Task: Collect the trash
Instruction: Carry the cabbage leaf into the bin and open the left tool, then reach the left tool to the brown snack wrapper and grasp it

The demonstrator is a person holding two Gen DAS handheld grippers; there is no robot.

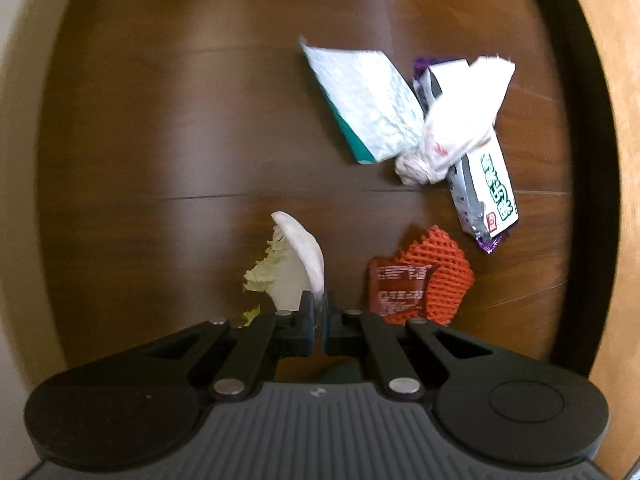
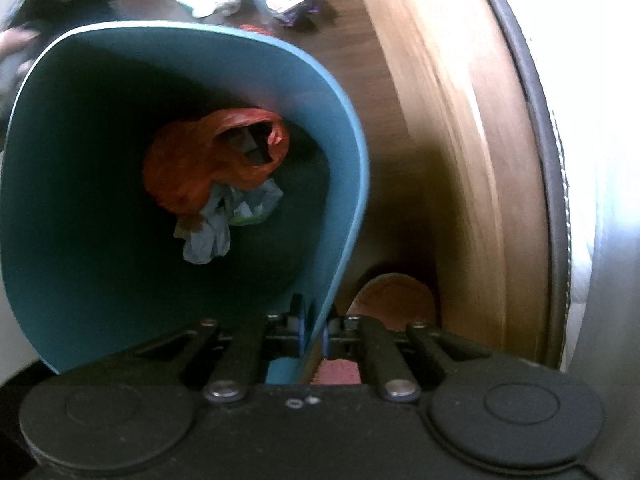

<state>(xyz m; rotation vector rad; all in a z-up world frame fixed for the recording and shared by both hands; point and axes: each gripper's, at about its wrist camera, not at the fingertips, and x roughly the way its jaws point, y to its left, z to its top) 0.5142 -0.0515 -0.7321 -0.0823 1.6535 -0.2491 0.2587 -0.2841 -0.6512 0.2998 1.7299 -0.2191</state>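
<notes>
Left gripper (image 1: 319, 320) pinched shut on cabbage leaf (image 1: 294, 268), above the table (image 1: 160, 120). Thin grip at the stem end, so it could slip out. Leaf is white-ribbed with a pale green frill. Right gripper (image 2: 314, 334) clamps the teal bin (image 2: 348, 152) rim; wrappers (image 1: 420, 120) lie beyond the leaf.

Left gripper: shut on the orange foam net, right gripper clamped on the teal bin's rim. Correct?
Not quite. The left wrist view shows the left gripper shut on the cabbage leaf; the orange foam net lies on the wooden table, untouched. The rest holds: the right gripper is clamped on the teal bin's rim.
</notes>
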